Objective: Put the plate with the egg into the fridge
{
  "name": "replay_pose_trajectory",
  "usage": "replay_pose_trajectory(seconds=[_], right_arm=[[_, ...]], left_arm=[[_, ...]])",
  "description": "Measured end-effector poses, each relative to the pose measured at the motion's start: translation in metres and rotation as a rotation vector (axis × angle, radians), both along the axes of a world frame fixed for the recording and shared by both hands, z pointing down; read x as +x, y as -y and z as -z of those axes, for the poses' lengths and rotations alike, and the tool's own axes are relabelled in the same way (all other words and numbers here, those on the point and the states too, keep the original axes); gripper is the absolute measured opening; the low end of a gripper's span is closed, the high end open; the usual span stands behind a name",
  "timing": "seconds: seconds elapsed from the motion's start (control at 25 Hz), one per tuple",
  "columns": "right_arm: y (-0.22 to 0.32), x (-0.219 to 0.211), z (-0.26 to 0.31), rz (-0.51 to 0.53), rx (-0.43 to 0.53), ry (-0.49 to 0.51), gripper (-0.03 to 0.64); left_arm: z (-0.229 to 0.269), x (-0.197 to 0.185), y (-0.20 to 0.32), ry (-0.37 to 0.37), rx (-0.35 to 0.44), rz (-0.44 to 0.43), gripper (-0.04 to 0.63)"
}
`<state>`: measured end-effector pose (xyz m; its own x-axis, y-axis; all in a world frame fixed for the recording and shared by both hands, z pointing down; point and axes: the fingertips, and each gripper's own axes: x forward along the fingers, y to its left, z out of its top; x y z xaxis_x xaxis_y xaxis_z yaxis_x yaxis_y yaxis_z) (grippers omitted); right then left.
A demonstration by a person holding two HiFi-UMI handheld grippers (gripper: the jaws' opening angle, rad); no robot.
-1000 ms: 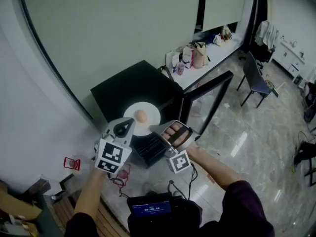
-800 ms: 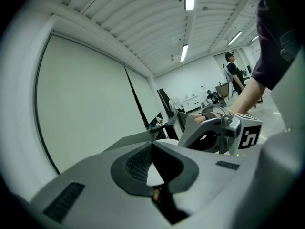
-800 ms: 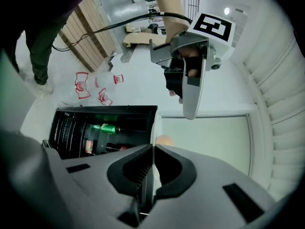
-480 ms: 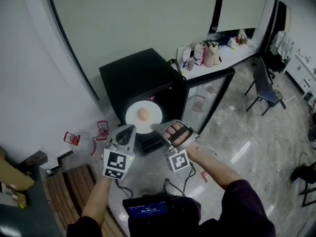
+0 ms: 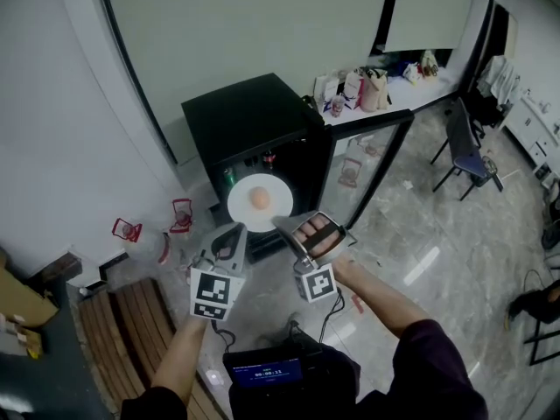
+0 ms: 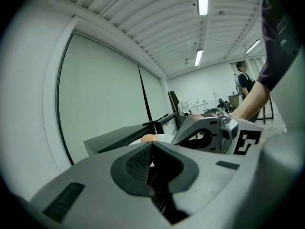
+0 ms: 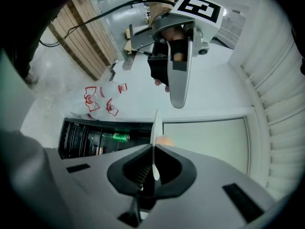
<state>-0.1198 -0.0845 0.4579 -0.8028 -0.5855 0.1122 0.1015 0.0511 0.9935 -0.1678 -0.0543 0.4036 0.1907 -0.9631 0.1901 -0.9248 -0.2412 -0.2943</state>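
Observation:
A white plate (image 5: 260, 204) with a brown egg (image 5: 260, 198) hangs level between my two grippers, in front of the open black fridge (image 5: 249, 116). My left gripper (image 5: 238, 229) is shut on the plate's left rim and my right gripper (image 5: 279, 223) on its right rim. In the right gripper view the plate (image 7: 156, 128) stands edge-on in the shut jaws of my right gripper (image 7: 155, 149), with the egg (image 7: 165, 140) just beyond. In the left gripper view the egg (image 6: 149, 138) peeks over the shut left gripper (image 6: 151, 145).
The fridge door (image 5: 378, 160) swings out to the right. A green can (image 7: 117, 137) lies on a shelf inside. Red wire holders (image 5: 128, 230) sit on the floor at left, beside a wooden bench (image 5: 144, 322). Bags (image 5: 360, 87) stand on a white counter, with a chair (image 5: 464, 143) nearby.
Both grippers and the plate have moved from over the fridge's top down to its open front. The shelves inside have come into view.

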Motion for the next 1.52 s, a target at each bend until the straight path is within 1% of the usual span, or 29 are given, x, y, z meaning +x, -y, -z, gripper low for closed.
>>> replay_pose_trajectory(seconds=[0.2,0.32,0.48,0.6,0.68,0.84,0.96,1.16,1.24,1.36,1.52], right_arm=[[0.011,0.001,-0.019,0.0,-0.003,-0.021,0.023],[0.033,0.0,-0.038,0.019,0.004,-0.014,0.023],[0.066,-0.008,-0.076,0.048,-0.032,-0.012,0.023],[0.094,-0.021,-0.111,0.071,-0.051,-0.026,0.023],[0.113,-0.03,-0.138,0.084,-0.062,-0.054,0.023],[0.146,-0.048,-0.2,0.085,-0.082,-0.107,0.023],[0.167,-0.062,-0.243,0.08,-0.092,-0.112,0.023],[0.194,-0.083,-0.294,0.077,-0.053,-0.102,0.024],[0.199,-0.089,-0.304,0.086,-0.023,-0.088,0.024],[0.203,-0.096,-0.315,0.107,0.02,-0.078,0.024],[0.211,-0.102,-0.33,0.11,0.049,-0.076,0.023]], left_arm=[[-0.018,0.005,0.009,-0.011,0.0,0.029,0.009],[-0.043,0.007,0.029,-0.019,-0.013,0.057,0.009],[-0.082,0.008,0.062,-0.041,-0.03,0.107,0.009],[-0.116,0.0,0.091,-0.044,-0.029,0.151,0.009],[-0.144,-0.008,0.11,-0.072,-0.042,0.194,0.009],[-0.215,-0.025,0.14,-0.13,-0.089,0.27,0.009],[-0.268,-0.033,0.161,-0.133,-0.111,0.274,0.009],[-0.33,-0.049,0.191,-0.124,-0.099,0.26,0.009],[-0.345,-0.05,0.201,-0.117,-0.088,0.254,0.009],[-0.358,-0.051,0.212,-0.134,-0.067,0.261,0.009],[-0.373,-0.047,0.222,-0.145,-0.07,0.248,0.009]])
